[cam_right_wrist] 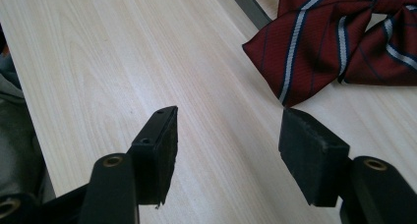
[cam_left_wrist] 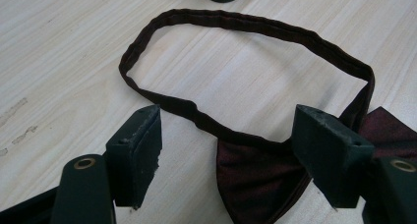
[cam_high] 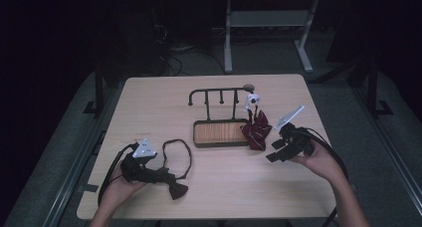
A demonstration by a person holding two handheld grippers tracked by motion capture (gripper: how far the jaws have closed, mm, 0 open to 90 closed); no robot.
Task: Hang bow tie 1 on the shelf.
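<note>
A dark maroon bow tie (cam_high: 176, 189) lies flat near the table's front left, its strap loop (cam_high: 176, 152) spread toward the tray. My left gripper (cam_high: 161, 176) rests beside it, open; in the left gripper view the bow tie (cam_left_wrist: 255, 175) lies between the wide jaws (cam_left_wrist: 226, 135), pads clear of it. A red striped bow tie (cam_high: 256, 130) lies at the tray's right end. My right gripper (cam_high: 274, 150) stands open just right of it; its jaws (cam_right_wrist: 228, 130) frame bare wood, with the striped bow tie (cam_right_wrist: 324, 42) just beyond the right jaw.
A dark-rimmed tray with a wooden floor (cam_high: 219, 132) sits mid-table, a black peg rail (cam_high: 219, 91) rising behind it. A small white object (cam_high: 251, 100) hangs at the rail's right end. Beyond the table stand a desk's white legs (cam_high: 228, 38).
</note>
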